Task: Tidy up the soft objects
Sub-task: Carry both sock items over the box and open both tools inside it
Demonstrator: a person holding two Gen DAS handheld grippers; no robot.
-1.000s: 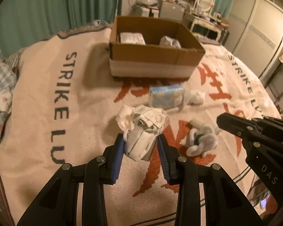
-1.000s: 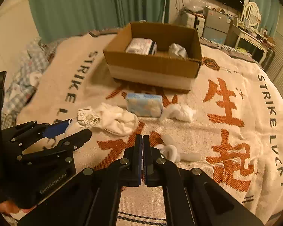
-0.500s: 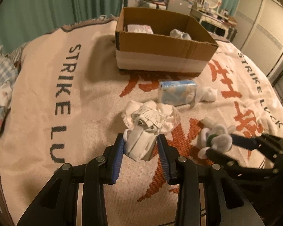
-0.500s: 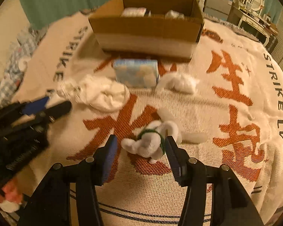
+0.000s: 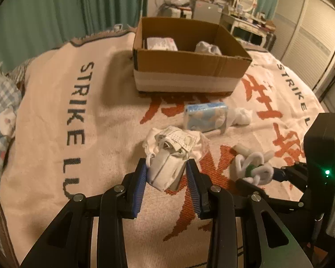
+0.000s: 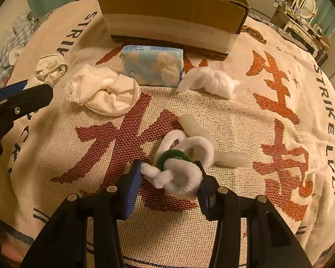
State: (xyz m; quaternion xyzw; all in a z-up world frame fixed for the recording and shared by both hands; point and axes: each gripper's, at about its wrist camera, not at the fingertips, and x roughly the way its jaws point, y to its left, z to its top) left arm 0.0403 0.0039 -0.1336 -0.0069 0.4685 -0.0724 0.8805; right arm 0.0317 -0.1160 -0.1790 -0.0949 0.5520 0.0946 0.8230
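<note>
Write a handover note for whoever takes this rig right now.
Left gripper: jaws shut on a folded white face mask, held above the blanket.
Right gripper: jaws around the white and green fuzzy loops on the blanket; contact on both sides looks likely, but grip not confirmed.
Done: a packet and a white cloth already lie in the cardboard box.
Left: box the mask and loops, then the white rag, blue tissue pack, white wad and pale tube.

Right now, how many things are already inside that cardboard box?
2 show in the cardboard box: a flat packet at its back left and a white bundle at its back right. The front wall may hide more.
</note>
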